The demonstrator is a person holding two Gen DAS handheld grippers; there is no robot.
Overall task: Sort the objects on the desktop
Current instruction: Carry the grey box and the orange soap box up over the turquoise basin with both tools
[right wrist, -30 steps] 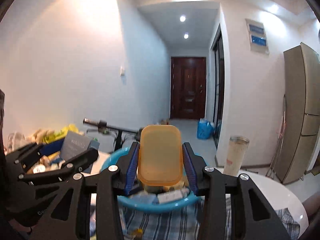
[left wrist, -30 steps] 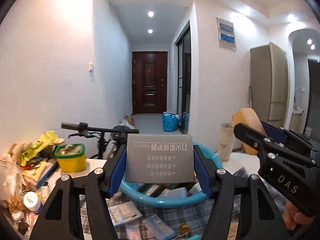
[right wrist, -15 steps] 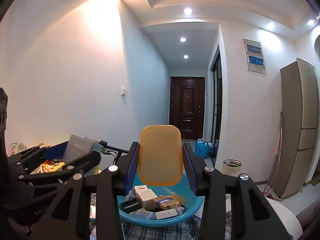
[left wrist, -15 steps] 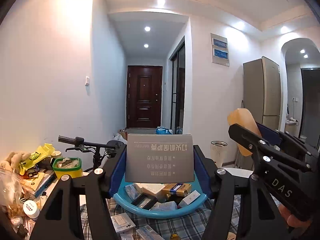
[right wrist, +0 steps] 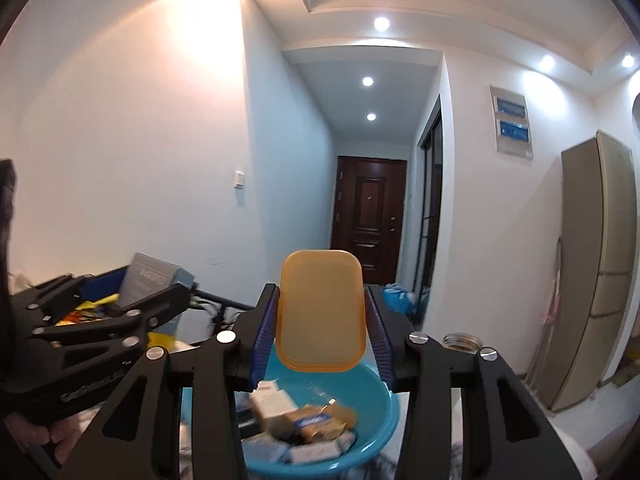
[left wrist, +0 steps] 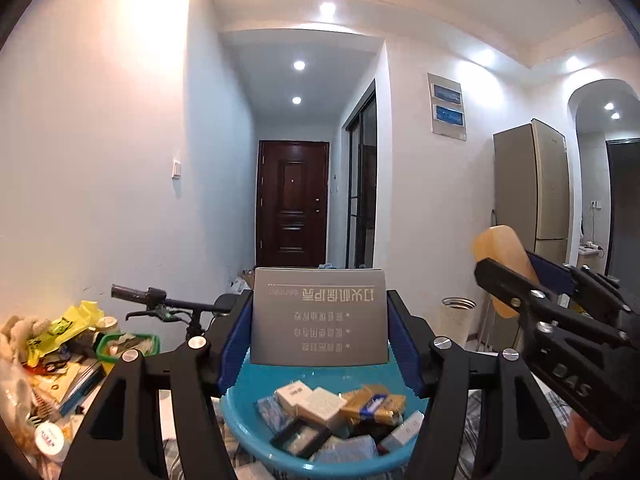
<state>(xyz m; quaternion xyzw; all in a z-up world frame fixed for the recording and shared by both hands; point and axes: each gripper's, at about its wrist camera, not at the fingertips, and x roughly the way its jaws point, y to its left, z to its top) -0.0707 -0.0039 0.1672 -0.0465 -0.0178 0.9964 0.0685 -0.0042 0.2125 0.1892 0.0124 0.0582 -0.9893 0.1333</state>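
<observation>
My left gripper is shut on a grey box with white print, held upright above a blue basin that holds several small boxes and packets. My right gripper is shut on an orange plastic lid, held upright above the same basin. Each gripper shows in the other's view: the right one with the lid at the right, the left one with the box at the left.
A cluttered pile with a yellow bag and a green-rimmed container lies on the table's left. A checked cloth lies under the basin. A bike handlebar, a bin and a fridge stand behind.
Both grippers have risen and tilted, holding their objects; the basin now sits lower in both views and its contents show more fully.
</observation>
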